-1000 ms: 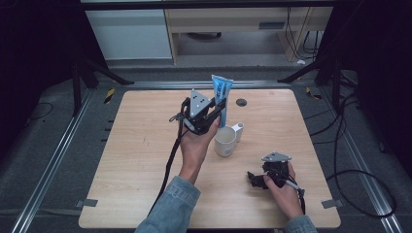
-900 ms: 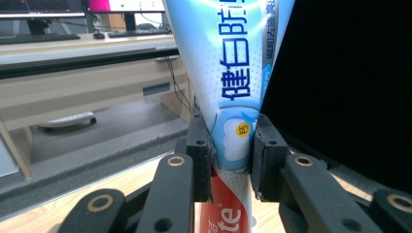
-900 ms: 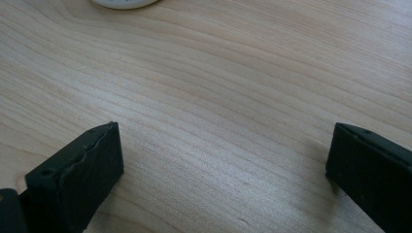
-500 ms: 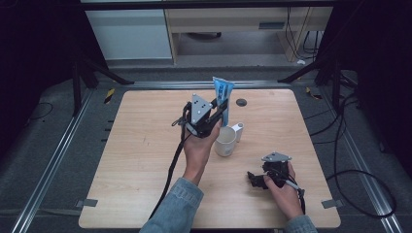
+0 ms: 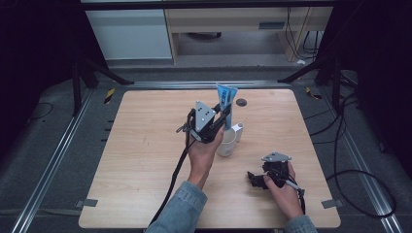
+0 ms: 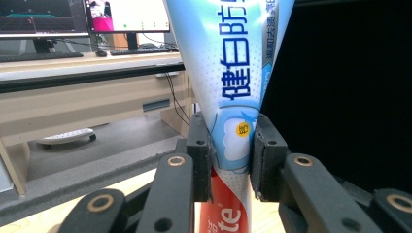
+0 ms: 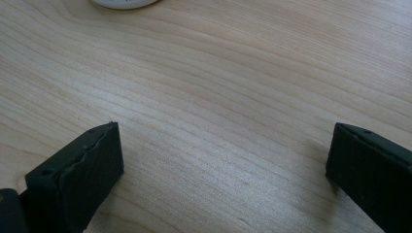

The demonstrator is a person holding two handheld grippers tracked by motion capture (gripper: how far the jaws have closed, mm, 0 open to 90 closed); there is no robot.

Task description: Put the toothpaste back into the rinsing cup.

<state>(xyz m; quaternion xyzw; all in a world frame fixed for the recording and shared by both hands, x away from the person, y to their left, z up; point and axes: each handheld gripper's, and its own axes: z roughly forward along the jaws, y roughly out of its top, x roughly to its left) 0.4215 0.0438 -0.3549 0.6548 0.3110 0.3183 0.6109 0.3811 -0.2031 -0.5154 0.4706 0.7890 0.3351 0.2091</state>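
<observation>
Left gripper [image 5: 221, 121] up over mid-table, clamped on a toothpaste tube [image 5: 226, 99]; tube upright, flat crimped end topmost, cap end pointing down toward the white cup [image 5: 227, 143]. Seen in the left gripper view: both pads [image 6: 200, 158] pressing the tube [image 6: 233, 92] low on its body, where blue print gives way to red, walls pinched in slightly between them. Cup standing on the wooden table [image 5: 145, 160] directly under and just in front of the gripped tube; whether the cap already sits inside the rim, cannot tell. Small white object [image 5: 237, 130] touching or just beside the cup on its far side, kind unclear. Small dark disc [image 5: 241, 102] on the table farther back, well apart. Right gripper [image 5: 257, 179] resting low near the table's front right, jaws spread wide with nothing between, bare wood showing in the gap [image 7: 223, 160]; cup base [image 7: 124, 4] glimpsed at the top edge of the right gripper view. Handling, by judgement: light, soft-walled, glossy skin likely slippery; squeezing hard risks denting or forcing paste toward the cap. Best hold low on the fuller, firmer part near the shoulder, as now, not on the thin crimp, which would flex and swing.
</observation>
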